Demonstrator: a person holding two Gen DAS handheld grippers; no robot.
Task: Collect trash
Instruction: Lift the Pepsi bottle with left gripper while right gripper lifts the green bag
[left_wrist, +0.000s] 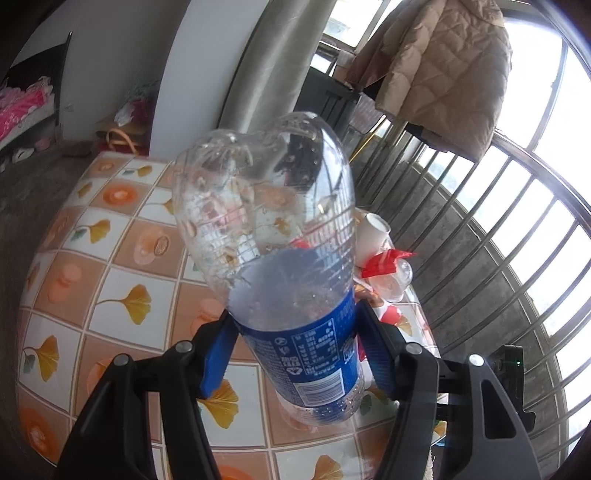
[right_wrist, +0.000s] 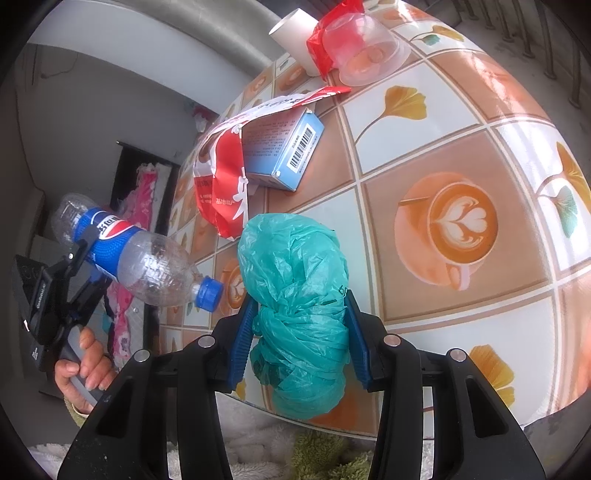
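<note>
My left gripper is shut on a clear plastic cola bottle with a blue label, its blue pads pressing both sides of the label. The bottle is lifted above the tiled-pattern table. From the right wrist view, the same bottle hangs level at the left with its blue cap on, and a hand holds that gripper. My right gripper is shut on a bunched teal plastic bag over the table's near edge.
On the table lie a light blue carton, a red-and-white wrapper, a clear plastic cup on a red wrapper, and a white paper tube. A metal railing and a hanging beige jacket stand beyond.
</note>
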